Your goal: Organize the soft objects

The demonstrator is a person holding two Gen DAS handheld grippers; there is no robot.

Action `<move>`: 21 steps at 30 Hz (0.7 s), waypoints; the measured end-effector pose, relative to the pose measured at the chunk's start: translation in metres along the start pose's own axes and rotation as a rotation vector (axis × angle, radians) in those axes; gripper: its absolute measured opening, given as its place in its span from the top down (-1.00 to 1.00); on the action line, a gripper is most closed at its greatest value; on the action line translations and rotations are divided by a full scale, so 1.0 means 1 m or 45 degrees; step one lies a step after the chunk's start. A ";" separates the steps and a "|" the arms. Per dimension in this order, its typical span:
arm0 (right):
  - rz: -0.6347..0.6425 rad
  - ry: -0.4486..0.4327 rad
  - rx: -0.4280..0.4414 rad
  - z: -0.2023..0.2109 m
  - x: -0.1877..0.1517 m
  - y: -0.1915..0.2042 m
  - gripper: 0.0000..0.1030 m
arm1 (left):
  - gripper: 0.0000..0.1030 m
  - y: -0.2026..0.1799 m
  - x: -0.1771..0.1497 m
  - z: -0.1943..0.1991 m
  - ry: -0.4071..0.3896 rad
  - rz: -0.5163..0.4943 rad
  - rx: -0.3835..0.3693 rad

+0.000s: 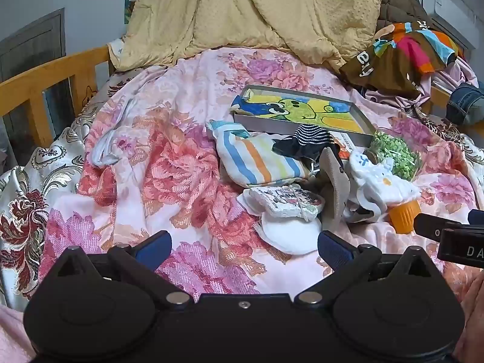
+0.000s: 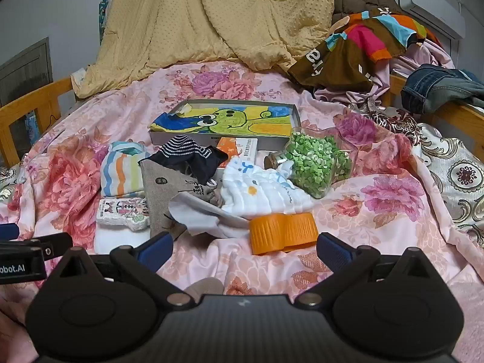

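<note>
A heap of soft things lies mid-bed on the floral sheet (image 1: 169,163): a striped cloth (image 1: 257,160) (image 2: 122,171), a dark striped sock (image 1: 308,143) (image 2: 187,154), a grey fabric piece (image 1: 334,181) (image 2: 165,193), a white baby cloth (image 1: 378,181) (image 2: 260,190), a printed pad (image 1: 287,201) (image 2: 121,211) and a white round pad (image 1: 290,236). My left gripper (image 1: 245,246) is open, short of the pile, with nothing between its fingers. My right gripper (image 2: 243,246) is open too, just short of an orange ribbed cap (image 2: 282,233) (image 1: 403,216).
A grey tray with a cartoon cloth (image 1: 302,112) (image 2: 224,118) sits behind the pile, next to a jar of green bits (image 2: 317,163) (image 1: 393,154). A yellow quilt (image 1: 242,12) is heaped at the back. Clothes (image 2: 363,45) pile at the right. Wooden rails (image 1: 39,90) border the bed.
</note>
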State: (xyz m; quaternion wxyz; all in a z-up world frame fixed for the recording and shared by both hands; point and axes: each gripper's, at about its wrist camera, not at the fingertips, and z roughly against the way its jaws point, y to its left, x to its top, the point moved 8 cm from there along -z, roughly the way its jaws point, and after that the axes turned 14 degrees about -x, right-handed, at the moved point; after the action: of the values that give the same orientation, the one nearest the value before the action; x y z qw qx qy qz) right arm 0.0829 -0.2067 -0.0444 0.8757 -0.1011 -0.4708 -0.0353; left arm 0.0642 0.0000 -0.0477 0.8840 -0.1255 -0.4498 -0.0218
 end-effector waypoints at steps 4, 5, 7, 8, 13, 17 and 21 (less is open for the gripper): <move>0.000 -0.001 -0.001 0.000 0.000 0.000 -0.99 | -0.98 -0.001 0.000 -0.001 0.003 0.005 -0.018; 0.000 -0.001 -0.001 0.000 0.000 0.000 -0.99 | -0.98 -0.001 0.000 -0.001 0.003 0.006 -0.022; 0.000 -0.001 -0.001 0.000 0.000 0.000 -0.99 | -0.98 0.000 0.000 -0.002 0.002 0.006 -0.024; 0.001 -0.001 -0.001 0.000 0.000 0.000 -0.99 | -0.98 0.000 0.000 -0.002 0.002 0.007 -0.023; -0.001 -0.001 0.000 0.000 0.000 0.000 -0.99 | -0.98 -0.007 0.000 0.000 -0.006 -0.003 -0.036; 0.000 -0.001 0.000 0.000 0.000 0.000 -0.99 | -0.98 -0.006 0.000 0.001 -0.007 -0.006 -0.046; -0.001 0.000 0.000 0.000 0.000 0.000 -0.99 | -0.98 -0.007 -0.001 0.000 -0.005 -0.002 -0.046</move>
State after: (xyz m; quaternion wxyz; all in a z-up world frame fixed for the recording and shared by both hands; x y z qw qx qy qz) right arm 0.0833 -0.2064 -0.0444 0.8757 -0.1010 -0.4709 -0.0355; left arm 0.0622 -0.0065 -0.0469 0.8806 -0.1411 -0.4513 -0.0303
